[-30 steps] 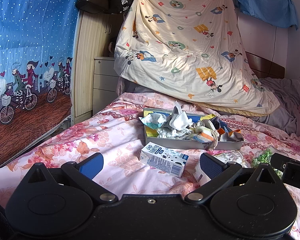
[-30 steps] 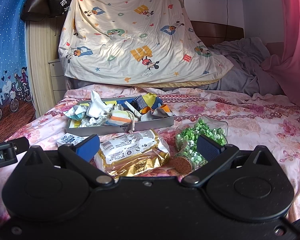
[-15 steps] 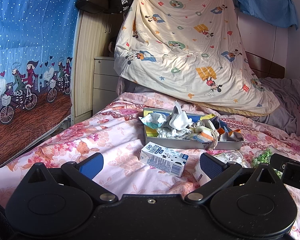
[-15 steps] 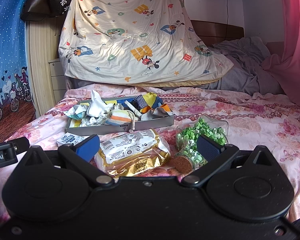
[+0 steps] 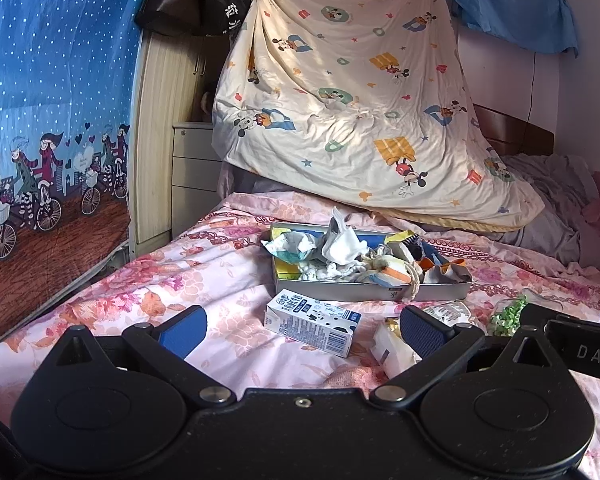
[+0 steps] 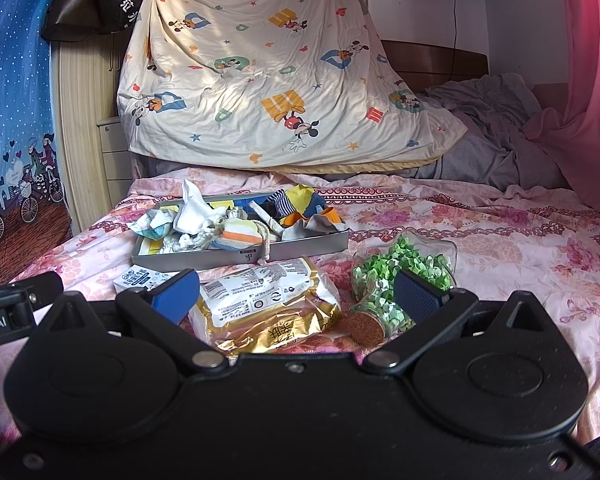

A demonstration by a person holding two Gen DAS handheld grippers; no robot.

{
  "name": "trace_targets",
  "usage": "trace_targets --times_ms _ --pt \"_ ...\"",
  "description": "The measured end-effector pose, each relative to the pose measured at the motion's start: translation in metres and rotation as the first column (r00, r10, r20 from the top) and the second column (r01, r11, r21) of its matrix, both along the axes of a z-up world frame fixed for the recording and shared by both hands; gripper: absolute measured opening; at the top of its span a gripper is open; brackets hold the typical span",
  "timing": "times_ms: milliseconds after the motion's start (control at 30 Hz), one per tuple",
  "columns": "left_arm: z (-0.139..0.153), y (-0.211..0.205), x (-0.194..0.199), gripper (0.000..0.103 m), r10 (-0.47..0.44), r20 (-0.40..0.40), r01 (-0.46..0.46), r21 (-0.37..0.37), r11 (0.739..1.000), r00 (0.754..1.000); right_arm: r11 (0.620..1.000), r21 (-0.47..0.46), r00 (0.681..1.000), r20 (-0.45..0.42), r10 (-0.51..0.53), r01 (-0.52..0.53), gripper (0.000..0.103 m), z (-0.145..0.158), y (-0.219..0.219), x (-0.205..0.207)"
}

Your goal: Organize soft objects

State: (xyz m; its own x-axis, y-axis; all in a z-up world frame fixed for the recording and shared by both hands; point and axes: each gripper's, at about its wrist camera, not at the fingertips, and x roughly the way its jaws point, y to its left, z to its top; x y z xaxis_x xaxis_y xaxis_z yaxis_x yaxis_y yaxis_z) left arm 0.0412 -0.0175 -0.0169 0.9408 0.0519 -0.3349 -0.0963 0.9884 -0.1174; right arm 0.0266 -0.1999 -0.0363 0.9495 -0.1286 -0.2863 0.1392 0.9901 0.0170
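Both your grippers are wide open and hold nothing; the left gripper (image 5: 302, 322) hangs low over the flowery bed (image 5: 204, 276), and the right gripper (image 6: 296, 290) hangs beside it, a bit to the right. The soft things are piled in the gray tray (image 6: 240, 256), a little farther off, in the middle of the bed; a white cloth (image 6: 194, 210) sticks up at the left, a striped pouch (image 6: 236, 236) with a cord sits in the middle, and a striped sock (image 6: 282, 202) lies at the far side.

It looks like you have not started picking yet; go for the white cloth first, since it stands tallest; come down from above and pinch just the top fold, so the other things stay put.

Near you lie a milk carton (image 5: 312, 324), a gold snack bag (image 6: 268, 304) and a jar of green bits (image 6: 400, 276); lift over them.

The tray's bottom is covered; you cannot tell how many soft things are under the pile. The gripper bodies hide the nearest bit of bed.
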Motion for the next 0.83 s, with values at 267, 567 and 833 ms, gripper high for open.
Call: trace_targets --times_ms 267,567,833 --pt "0.0002 0.0011 0.0004 0.102 -0.011 -0.003 0.011 -0.003 1.0 1.0 1.0 0.0 1.0 -0.002 0.0 0.0 0.102 -0.001 0.0012 -0.0003" --pt "0.0004 0.001 0.0 0.102 -0.011 -0.004 0.011 -0.002 1.0 1.0 1.0 0.0 1.0 -0.002 0.0 0.0 0.102 -0.0008 0.0018 -0.0004" --pt "0.0008 0.0004 0.0004 0.102 -0.02 -0.003 0.02 -0.003 1.0 1.0 1.0 0.0 1.0 -0.005 -0.001 0.001 0.102 -0.0035 0.0041 -0.0018"
